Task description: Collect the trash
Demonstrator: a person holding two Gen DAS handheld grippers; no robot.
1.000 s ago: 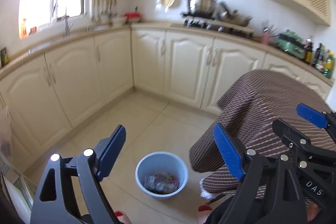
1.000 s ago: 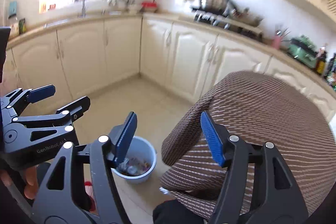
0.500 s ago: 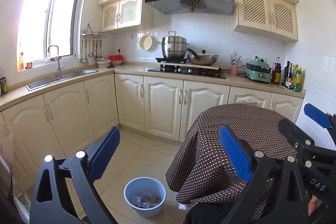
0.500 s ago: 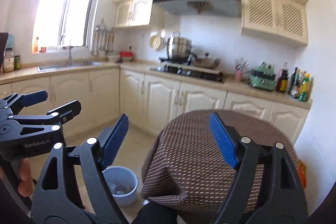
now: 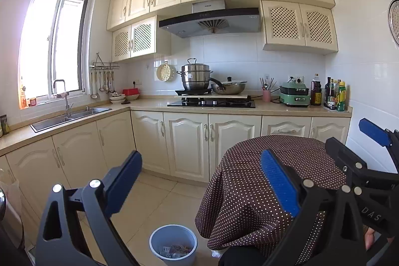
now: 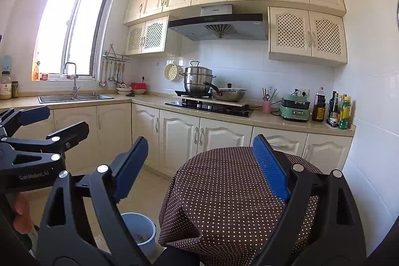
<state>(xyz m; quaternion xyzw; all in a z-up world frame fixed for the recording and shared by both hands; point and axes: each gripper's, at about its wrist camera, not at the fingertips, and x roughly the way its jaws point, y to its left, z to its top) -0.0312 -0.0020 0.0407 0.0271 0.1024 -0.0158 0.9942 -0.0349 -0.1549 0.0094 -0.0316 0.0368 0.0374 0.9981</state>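
Note:
A pale blue trash bin (image 5: 155, 244) stands on the tiled floor, with crumpled wrappers (image 5: 174, 249) in its bottom. It sits left of a round table under a brown dotted cloth (image 5: 249, 193). My left gripper (image 5: 199, 158) is raised well above the bin, open wide with nothing between its blue pads. The right gripper (image 6: 200, 140) hovers before the table (image 6: 224, 193); its jaws are opening and hold nothing. The bin (image 6: 147, 222) shows low in the right wrist view, partly behind a finger. Each gripper also appears at the edge of the other's view.
Cream cabinets (image 5: 187, 141) run along two walls under a counter with a sink (image 5: 69, 116), a stove with pots (image 5: 212, 101) and bottles (image 5: 334, 96). A white wall (image 6: 369, 141) lies close beside the table. A fingertip (image 6: 21, 213) shows at the lower left.
Both grippers rose and tipped up from the floor toward level, so the bin slid to the bottom of both views and the upper cabinets appeared. The right jaws spread wider.

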